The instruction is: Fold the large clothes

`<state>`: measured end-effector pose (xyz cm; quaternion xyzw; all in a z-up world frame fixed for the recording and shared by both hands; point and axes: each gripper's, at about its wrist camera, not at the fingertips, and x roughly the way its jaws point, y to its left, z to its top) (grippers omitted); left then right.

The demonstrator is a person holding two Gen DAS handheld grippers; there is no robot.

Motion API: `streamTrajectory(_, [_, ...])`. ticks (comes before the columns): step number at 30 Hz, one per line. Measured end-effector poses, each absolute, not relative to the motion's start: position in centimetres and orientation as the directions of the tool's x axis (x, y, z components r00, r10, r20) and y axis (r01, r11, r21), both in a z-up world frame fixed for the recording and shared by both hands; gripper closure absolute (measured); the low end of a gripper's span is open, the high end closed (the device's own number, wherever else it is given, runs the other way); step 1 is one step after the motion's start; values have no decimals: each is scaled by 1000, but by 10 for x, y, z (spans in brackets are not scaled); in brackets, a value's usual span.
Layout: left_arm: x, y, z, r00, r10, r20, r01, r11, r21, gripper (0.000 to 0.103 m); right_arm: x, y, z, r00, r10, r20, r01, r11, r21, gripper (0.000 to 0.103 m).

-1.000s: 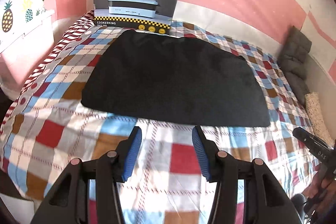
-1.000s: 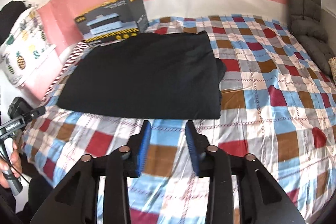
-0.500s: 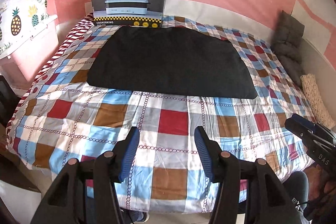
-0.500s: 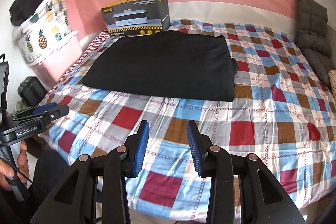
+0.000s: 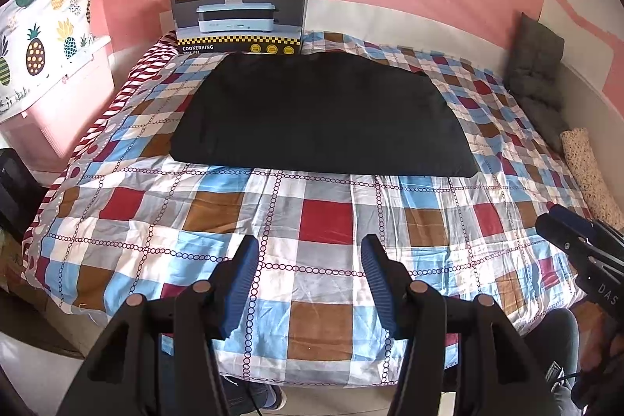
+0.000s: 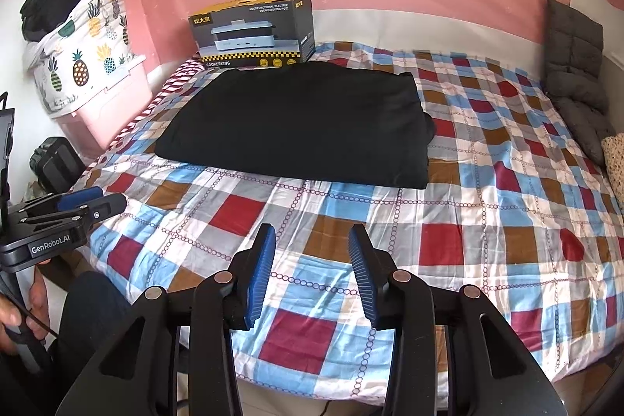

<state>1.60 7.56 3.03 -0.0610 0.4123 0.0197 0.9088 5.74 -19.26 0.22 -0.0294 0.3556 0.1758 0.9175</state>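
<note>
A black garment (image 5: 319, 115) lies folded flat as a wide rectangle on the checked bedspread (image 5: 323, 221), towards the far side of the bed; it also shows in the right wrist view (image 6: 300, 123). My left gripper (image 5: 310, 252) is open and empty, held back over the bed's near edge, well short of the garment. My right gripper (image 6: 311, 240) is open and empty, also near the bed's front edge. Each gripper shows at the edge of the other's view, the right one (image 5: 573, 240) and the left one (image 6: 78, 205).
A cooker box (image 5: 240, 16) stands against the pink wall just behind the garment. Grey cushions (image 6: 573, 73) lie along the bed's right side. A pink bin with pineapple-print fabric (image 6: 85, 65) stands left of the bed. A person's legs show below.
Both grippers have pulled back and up from the garment's near edge towards the front of the bed. The garment lies still, and both grippers stay open.
</note>
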Motion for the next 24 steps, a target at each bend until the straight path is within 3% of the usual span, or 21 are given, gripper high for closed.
streamTrajectory(24, [15,75,28,657,-28,-753,-84,990,-110,46,57,-186,-2,670,304,-677,-357,932,65,62])
